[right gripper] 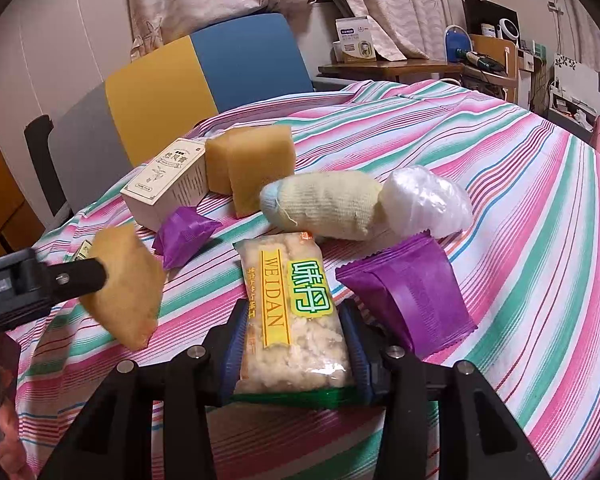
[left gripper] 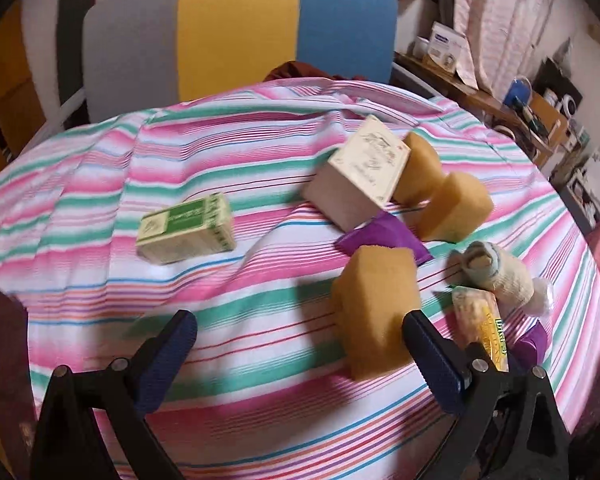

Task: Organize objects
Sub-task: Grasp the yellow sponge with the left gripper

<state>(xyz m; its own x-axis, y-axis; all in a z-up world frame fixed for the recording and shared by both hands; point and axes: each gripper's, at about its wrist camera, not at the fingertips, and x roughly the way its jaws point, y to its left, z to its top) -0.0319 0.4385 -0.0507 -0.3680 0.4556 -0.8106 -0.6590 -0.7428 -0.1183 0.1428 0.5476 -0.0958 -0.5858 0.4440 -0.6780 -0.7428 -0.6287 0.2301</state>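
2 views, 1 cluttered bed. From the left wrist camera, the left gripper (left gripper: 300, 330) hangs over a striped pink, green and white sheet (left gripper: 228, 408), its blue ribbed pads spread wide apart with nothing pressed between them. A spongy tan block (left gripper: 374, 312) sits just inside the right-hand pad; whether it touches is unclear. Beyond lie a green-printed carton (left gripper: 186, 228), a cream box (left gripper: 360, 174) tilted against 2 more sponges (left gripper: 440, 184), a crinkled purple wrapper (left gripper: 384, 236) and a knitted sock roll (left gripper: 496, 270).

From the right wrist camera, the right gripper (right gripper: 294, 344) is clamped on a clear snack packet (right gripper: 294, 312) of pale crumbly cake with a yellow label, held low over the sheet. A glossy purple sachet (right gripper: 412, 292) lies just beside it, with a crumpled white plastic bag (right gripper: 428, 200) behind.
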